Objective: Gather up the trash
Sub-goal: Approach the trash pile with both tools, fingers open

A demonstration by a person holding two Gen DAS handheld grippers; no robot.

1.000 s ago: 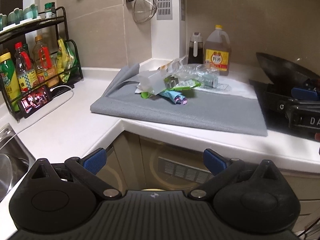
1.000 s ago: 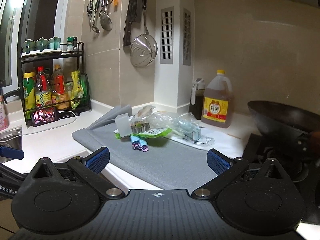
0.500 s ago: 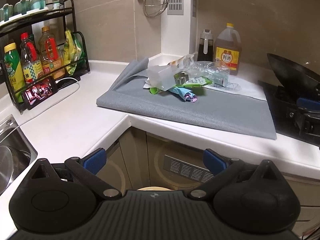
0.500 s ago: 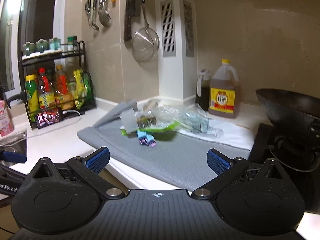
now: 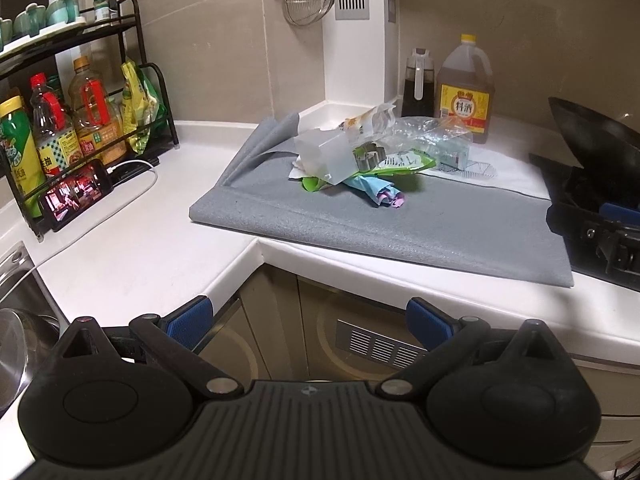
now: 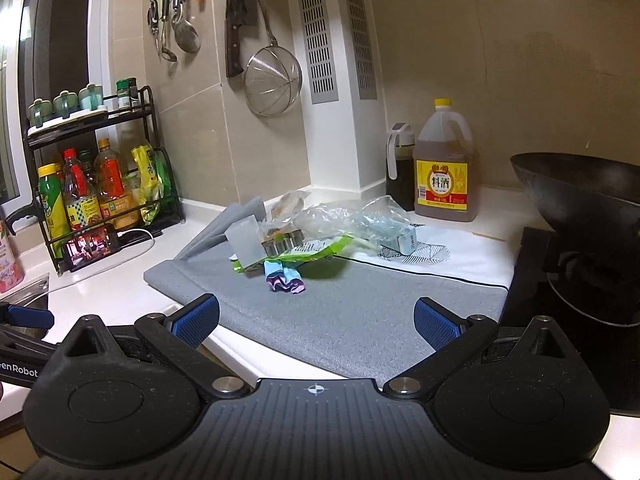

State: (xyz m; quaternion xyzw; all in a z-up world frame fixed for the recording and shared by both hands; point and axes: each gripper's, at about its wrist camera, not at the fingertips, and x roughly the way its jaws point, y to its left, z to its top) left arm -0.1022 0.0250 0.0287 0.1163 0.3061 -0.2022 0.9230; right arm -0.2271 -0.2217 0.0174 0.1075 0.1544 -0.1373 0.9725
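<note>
Right now the trash (image 5: 360, 160) lies in a loose heap toward the far side of a grey mat (image 5: 400, 224) on the white table (image 5: 132, 248). In the heap a frosted plastic box (image 5: 326, 154) leans at the left, with a small metal cutter (image 6: 282, 245) just beside it on a green wrapper (image 6: 316, 251). A folded blue-and-purple wrapper (image 6: 283, 278) sticks out toward the near edge, and crumpled clear plastic (image 6: 352, 216) rises behind. A small carton (image 6: 402, 240) lies at the right of the heap, over a white cloth (image 6: 440, 256) that covers the mat's far right part.

Beyond the heap, against the wall, a big bottle with a yellow label (image 6: 444, 172) stands beside a dark cruet (image 6: 400, 168). A black wok (image 6: 580, 188) sits on the stove at the right. At the far left a wire rack (image 6: 100, 168) holds sauce bottles, and a lit phone (image 6: 92, 246) leans at its foot with a white cable plugged in. A strainer (image 6: 273, 82) hangs on the tiled wall.

Both grippers hover at the near edge, well apart from the heap. The left gripper (image 5: 308, 320) is over the cabinet corner, its blue-padded fingers spread wide and holding nothing. The right gripper (image 6: 316, 322) is over the mat's near edge, fingers likewise spread and empty.
</note>
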